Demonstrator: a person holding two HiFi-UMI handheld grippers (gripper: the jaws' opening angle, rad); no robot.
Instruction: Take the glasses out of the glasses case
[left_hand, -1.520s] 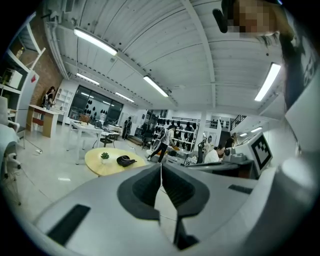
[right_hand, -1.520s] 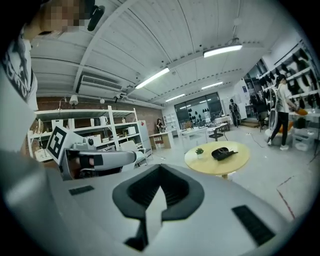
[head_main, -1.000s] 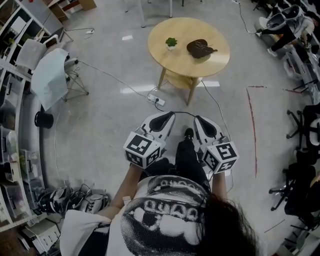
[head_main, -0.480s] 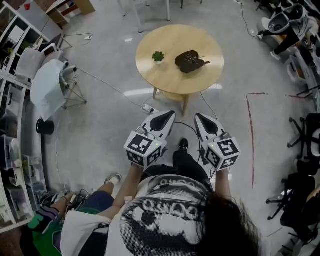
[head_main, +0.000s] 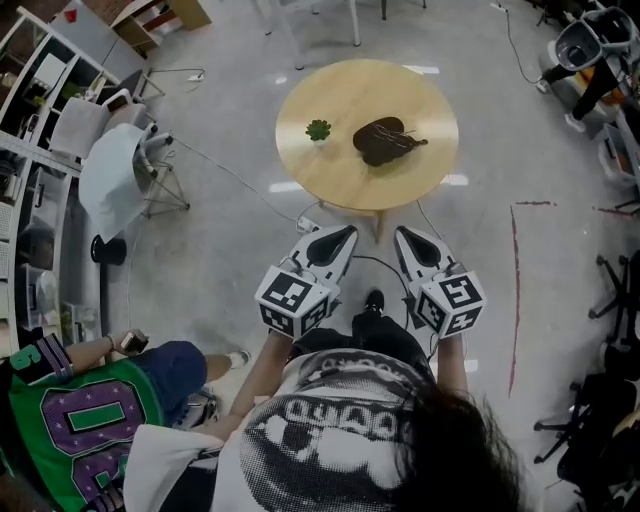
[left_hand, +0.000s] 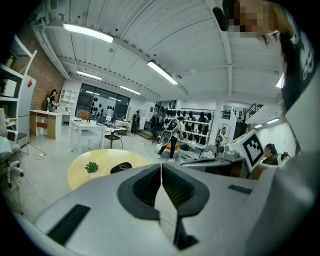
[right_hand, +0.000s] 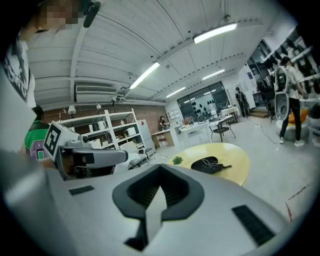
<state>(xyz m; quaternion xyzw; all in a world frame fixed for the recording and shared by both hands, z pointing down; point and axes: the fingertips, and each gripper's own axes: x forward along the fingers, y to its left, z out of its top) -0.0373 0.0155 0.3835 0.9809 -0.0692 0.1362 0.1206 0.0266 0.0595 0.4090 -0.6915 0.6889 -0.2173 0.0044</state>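
A dark glasses case (head_main: 385, 138) lies on a round wooden table (head_main: 330, 175) beside a small green plant (head_main: 318, 129); thin pale lines show on top of the case. Both grippers are held side by side in front of the person's body, well short of the table. My left gripper (head_main: 345, 232) is shut and empty, and so is my right gripper (head_main: 402, 233). The left gripper view has the jaws (left_hand: 161, 165) meeting in a seam, with the case (left_hand: 121, 167) far beyond. Past the right gripper's (right_hand: 160, 167) closed jaws, the case (right_hand: 210, 164) sits on the table.
A power strip and cables (head_main: 305, 222) lie on the floor just before the table. A person in a green jersey (head_main: 70, 430) crouches at the lower left. Shelves (head_main: 30, 150) and a white draped stand (head_main: 110, 175) line the left; red floor tape (head_main: 515, 290) runs at the right.
Both grippers have been carried forward toward the table, still shut. The table now sits closer to them. The person in the green jersey has come into view at the lower left.
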